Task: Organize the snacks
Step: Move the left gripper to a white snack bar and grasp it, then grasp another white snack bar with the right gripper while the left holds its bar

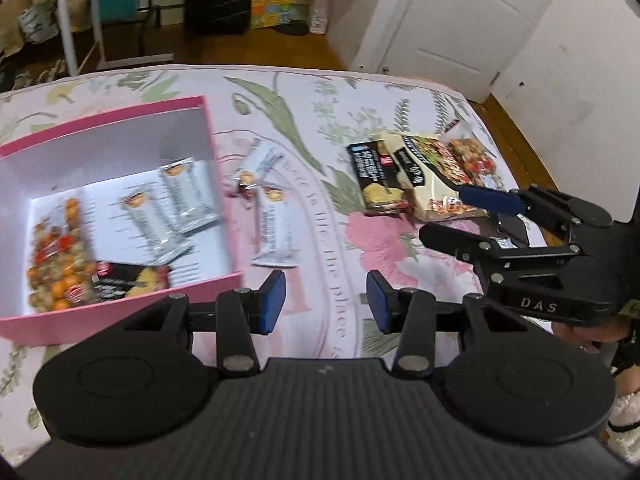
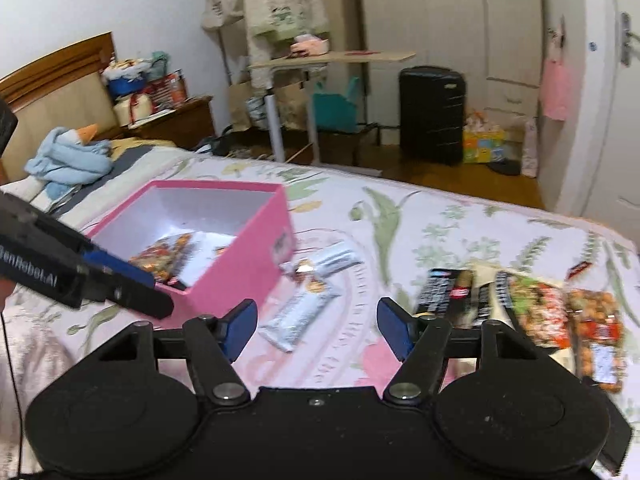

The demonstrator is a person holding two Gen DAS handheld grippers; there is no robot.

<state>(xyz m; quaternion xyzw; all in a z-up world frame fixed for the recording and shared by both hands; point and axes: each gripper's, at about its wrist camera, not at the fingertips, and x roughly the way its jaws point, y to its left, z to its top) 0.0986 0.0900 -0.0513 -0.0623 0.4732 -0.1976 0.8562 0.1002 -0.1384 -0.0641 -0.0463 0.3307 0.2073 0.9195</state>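
A pink box (image 1: 120, 312) with a white inside lies on the floral bed sheet, left of my left gripper (image 1: 326, 302). It holds two silver bars (image 1: 176, 192), a nut packet (image 1: 56, 252) and a dark cracker packet (image 1: 128, 280). Loose silver bars (image 1: 272, 224) lie just right of the box. Further right is a pile of packets (image 1: 424, 176). My right gripper (image 1: 444, 212) hovers at the pile's near edge. In the right wrist view, my right gripper (image 2: 316, 330) stands open over the sheet between a loose bar (image 2: 300, 316) and a dark packet (image 2: 440, 288). My left gripper (image 2: 160, 292) is at the box's (image 2: 248, 264) near corner, open and empty.
The bed's far edge (image 1: 280, 68) drops to a wooden floor with a black suitcase (image 2: 432, 116), a desk (image 2: 332, 60) and a white door (image 1: 460, 20). A blue bundle (image 2: 68, 160) lies by the headboard. A hand (image 1: 600, 332) holds the right gripper.
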